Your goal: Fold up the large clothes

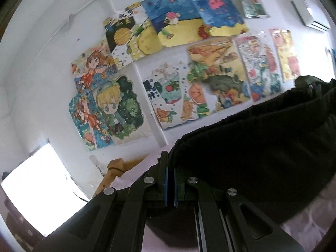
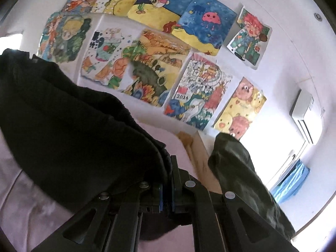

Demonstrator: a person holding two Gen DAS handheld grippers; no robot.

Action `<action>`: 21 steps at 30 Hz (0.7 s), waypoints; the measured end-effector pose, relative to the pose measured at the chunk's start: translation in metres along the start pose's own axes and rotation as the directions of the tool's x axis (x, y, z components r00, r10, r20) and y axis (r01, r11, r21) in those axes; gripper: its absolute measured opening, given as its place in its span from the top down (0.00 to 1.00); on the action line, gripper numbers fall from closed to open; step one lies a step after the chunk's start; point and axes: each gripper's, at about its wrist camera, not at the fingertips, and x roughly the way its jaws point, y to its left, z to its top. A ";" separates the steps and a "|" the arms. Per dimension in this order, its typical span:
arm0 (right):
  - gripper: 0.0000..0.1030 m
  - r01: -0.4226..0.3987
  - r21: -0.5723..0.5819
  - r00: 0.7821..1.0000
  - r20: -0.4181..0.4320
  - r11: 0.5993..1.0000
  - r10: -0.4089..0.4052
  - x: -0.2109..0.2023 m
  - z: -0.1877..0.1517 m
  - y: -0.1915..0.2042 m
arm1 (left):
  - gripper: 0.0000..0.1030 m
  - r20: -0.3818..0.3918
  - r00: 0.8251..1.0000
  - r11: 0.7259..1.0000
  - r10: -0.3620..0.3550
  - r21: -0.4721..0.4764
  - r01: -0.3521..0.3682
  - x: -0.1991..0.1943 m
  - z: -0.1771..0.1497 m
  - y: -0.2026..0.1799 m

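Note:
A large black garment [image 1: 262, 147] hangs lifted between both grippers, its ribbed edge stretched in the air above a pale pink bed sheet [image 1: 310, 216]. My left gripper [image 1: 170, 163] is shut on the garment's left end, which runs off to the right. In the right wrist view my right gripper [image 2: 168, 166] is shut on the other end of the black garment [image 2: 73, 121], which spreads to the left. Both cameras tilt upward toward the wall.
A white wall with several colourful drawings [image 1: 178, 63] faces both cameras. A dark olive garment [image 2: 241, 178] lies at the right of the right wrist view. A wooden bed frame [image 1: 117, 168] and an air conditioner [image 2: 304, 117] show. Pink sheet [image 2: 31, 199] lies below.

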 end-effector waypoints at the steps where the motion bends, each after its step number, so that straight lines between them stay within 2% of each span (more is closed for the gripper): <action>1: 0.95 0.003 0.009 1.000 0.007 1.000 -0.003 0.011 0.004 0.001 | 0.98 -0.001 1.000 1.000 0.011 -0.007 -0.011 0.013 0.000 -0.001; 7: 0.95 0.011 0.056 0.999 0.038 0.998 -0.013 0.077 0.013 0.007 | 0.98 -0.021 0.999 0.999 0.025 -0.020 -0.026 0.083 -0.001 -0.011; 10: 0.95 0.002 0.098 1.000 0.014 0.995 -0.003 0.114 0.011 0.010 | 0.98 -0.028 0.999 1.000 0.025 0.003 -0.025 0.114 -0.008 -0.022; 13: 0.94 0.005 0.097 1.000 -0.017 0.995 -0.003 0.142 0.004 0.017 | 0.98 -0.037 0.999 1.000 0.005 -0.031 -0.006 0.137 -0.017 -0.025; 17: 0.94 -0.009 0.071 0.999 -0.051 0.997 0.013 0.164 -0.007 0.026 | 0.97 -0.065 0.998 0.997 -0.022 -0.069 0.018 0.166 -0.037 -0.030; 21: 0.94 -0.028 0.074 0.997 -0.075 0.997 0.033 0.183 -0.013 0.030 | 0.97 -0.080 0.996 0.997 -0.043 -0.063 0.038 0.185 -0.050 -0.034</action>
